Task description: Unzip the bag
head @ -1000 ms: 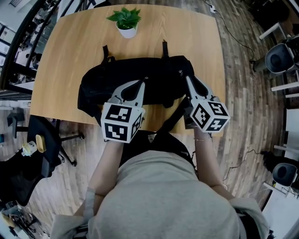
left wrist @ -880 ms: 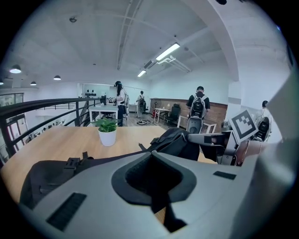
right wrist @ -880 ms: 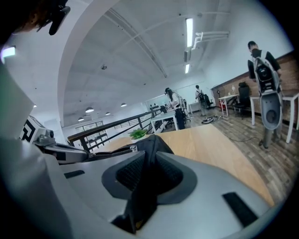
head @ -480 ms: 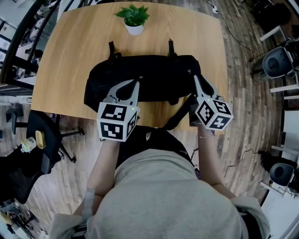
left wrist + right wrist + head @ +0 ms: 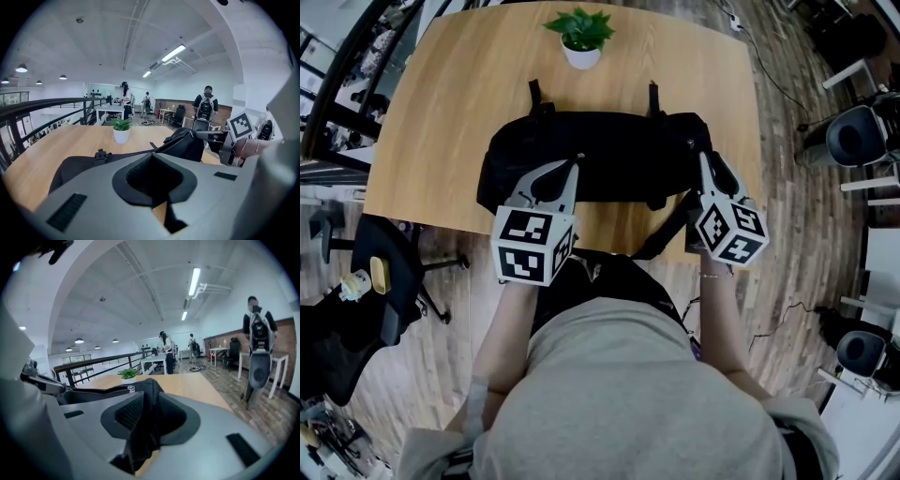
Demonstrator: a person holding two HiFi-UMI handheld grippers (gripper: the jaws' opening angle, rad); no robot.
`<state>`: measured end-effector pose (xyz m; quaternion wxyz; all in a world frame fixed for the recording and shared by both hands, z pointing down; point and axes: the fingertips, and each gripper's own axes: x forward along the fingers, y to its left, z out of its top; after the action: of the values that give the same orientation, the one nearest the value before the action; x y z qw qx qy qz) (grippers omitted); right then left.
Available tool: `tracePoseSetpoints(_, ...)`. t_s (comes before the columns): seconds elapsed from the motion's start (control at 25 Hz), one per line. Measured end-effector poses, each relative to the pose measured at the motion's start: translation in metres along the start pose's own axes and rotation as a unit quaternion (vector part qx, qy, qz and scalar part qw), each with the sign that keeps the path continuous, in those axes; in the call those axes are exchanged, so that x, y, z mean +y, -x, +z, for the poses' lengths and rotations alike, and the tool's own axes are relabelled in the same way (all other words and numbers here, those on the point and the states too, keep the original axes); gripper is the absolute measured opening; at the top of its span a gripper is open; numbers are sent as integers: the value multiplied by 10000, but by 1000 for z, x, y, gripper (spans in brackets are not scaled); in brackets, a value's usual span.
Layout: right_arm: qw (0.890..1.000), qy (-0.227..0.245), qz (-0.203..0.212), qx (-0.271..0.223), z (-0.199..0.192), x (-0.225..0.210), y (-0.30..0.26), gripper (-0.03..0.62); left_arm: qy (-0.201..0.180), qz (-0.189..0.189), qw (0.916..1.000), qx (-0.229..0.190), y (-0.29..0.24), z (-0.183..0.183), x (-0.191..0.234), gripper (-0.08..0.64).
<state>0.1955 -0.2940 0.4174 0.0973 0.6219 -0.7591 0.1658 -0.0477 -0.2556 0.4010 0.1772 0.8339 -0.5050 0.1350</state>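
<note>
A black bag (image 5: 609, 155) lies lengthwise on the wooden table (image 5: 441, 122). My left gripper (image 5: 578, 161) rests shut on the top of the bag, near its middle; I cannot see whether anything thin is pinched. In the left gripper view its jaws (image 5: 153, 155) meet over the bag (image 5: 75, 165). My right gripper (image 5: 705, 157) is at the bag's right end. In the right gripper view (image 5: 150, 397) a fold of black bag fabric (image 5: 149, 385) stands between the pads while the jaws are opening.
A potted plant (image 5: 581, 37) stands behind the bag at the table's far edge. A bag strap (image 5: 661, 234) hangs over the near edge. Office chairs stand at the right (image 5: 858, 131) and at the lower left (image 5: 384, 291). People stand far off in the room.
The head view has drifted, so bag and plant sit a little further right. The right gripper has shifted slightly along the bag's right end. The left gripper keeps its place, shut.
</note>
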Motion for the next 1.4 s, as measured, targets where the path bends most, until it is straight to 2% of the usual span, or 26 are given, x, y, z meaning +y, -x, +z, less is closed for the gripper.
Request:
tracePoseSetpoints(0.08, 9989, 445, -26, -136, 16, 9, 6, 92, -42, -41, 10000, -14, 1, 2, -2, 18)
tracePoseSetpoints(0.12, 9973, 702, 97, -200, 24, 19, 9, 114, -51, -58, 10000, -24, 2, 3, -2, 18)
tracePoseSetpoints(0.2, 9894, 1325, 559, -207, 33, 47, 10, 133, -43, -72, 10000, -50, 3, 4, -2, 18)
tracePoseSetpoints(0.24, 9820, 1672, 869, -142, 32, 65, 9, 146, -35, -75, 9999, -64, 3, 4, -2, 18)
tracePoseSetpoints(0.28, 9718, 2032, 1198, -49, 30, 83, 8, 151, -26, -81, 9999, -75, 3, 4, -2, 18)
tracePoseSetpoints(0.36, 9445, 2765, 1768, 168, 21, 118, 7, 173, -21, -105, 9999, -91, 4, 4, -4, 18)
tracePoseSetpoints(0.44, 9159, 3354, 2179, 333, 11, 146, 5, 185, -29, -117, 9999, -115, 5, 5, -6, 18)
tracePoseSetpoints(0.52, 8944, 3721, 2448, 414, 4, 167, 2, 204, -34, -125, 9998, -146, 6, 6, -6, 18)
tracePoseSetpoints(0.68, 8615, 4251, 2730, 510, -5, 194, -6, 204, -53, -173, 9997, -172, 8, 6, -6, 18)
tracePoseSetpoints(0.84, 8322, 4560, 3068, 735, -19, 216, -12, 177, -10, -242, 9995, -179, 9, 5, -7, 18)
tracePoseSetpoints(1.0, 7945, 5143, 3109, 876, -27, 226, -17, 125, -13, -238, 9996, -179, 10, 4, -5, 18)
tracePoseSetpoints(1.08, 7795, 5337, 3132, 969, -32, 228, -18, 99, -33, -205, 9996, -198, 10, 4, -2, 18)
tracePoseSetpoints(1.16, 7703, 5442, 3145, 1078, -36, 228, -17, 77, -60, -165, 9996, -239, 11, 5, 1, 18)
tracePoseSetpoints(1.24, 7667, 5483, 3138, 1142, -38, 227, -15, 56, -74, -164, 9995, -246, 11, 4, 2, 18)
tracePoseSetpoints(1.4, 7716, 5432, 3108, 1137, -38, 225, -14, 25, -33, -166, 9996, -243, 12, 3, 5, 18)
